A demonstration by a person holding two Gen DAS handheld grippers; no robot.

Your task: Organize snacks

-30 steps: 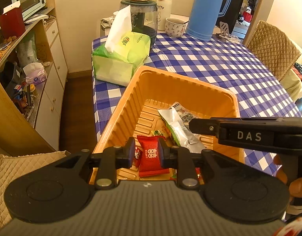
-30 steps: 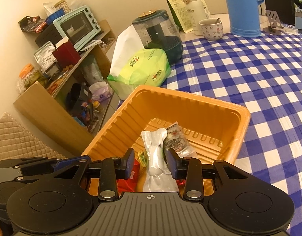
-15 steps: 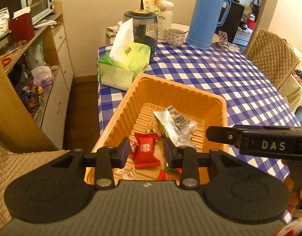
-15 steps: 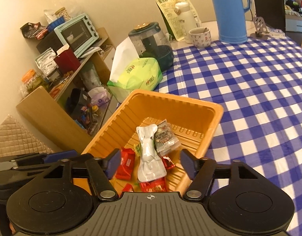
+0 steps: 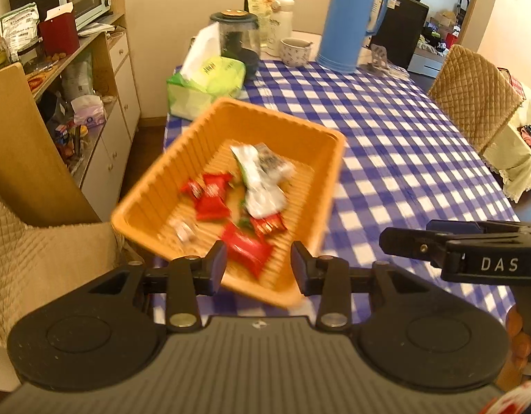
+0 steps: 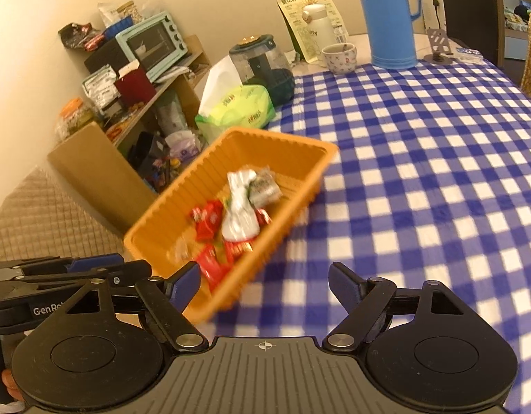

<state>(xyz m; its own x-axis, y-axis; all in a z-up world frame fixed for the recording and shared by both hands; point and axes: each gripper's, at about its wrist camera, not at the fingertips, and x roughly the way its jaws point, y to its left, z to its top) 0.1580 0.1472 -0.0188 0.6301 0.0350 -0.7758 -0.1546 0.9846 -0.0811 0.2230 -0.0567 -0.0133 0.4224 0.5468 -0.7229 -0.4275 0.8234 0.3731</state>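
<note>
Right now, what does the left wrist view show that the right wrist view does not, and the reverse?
Only the left wrist view shows the quilted tan chair back across the table and the black DAS-marked body of the right gripper. Only the right wrist view shows the wide-open right gripper and the grey phone stand. Both show the orange plastic tray of red and silver snack packets, the blue thermos jug, the green tissue pack and the blue-and-white checked tablecloth.

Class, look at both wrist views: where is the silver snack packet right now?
The silver snack packet lies inside the orange tray, toward its far half, beside red candy wrappers.
</note>
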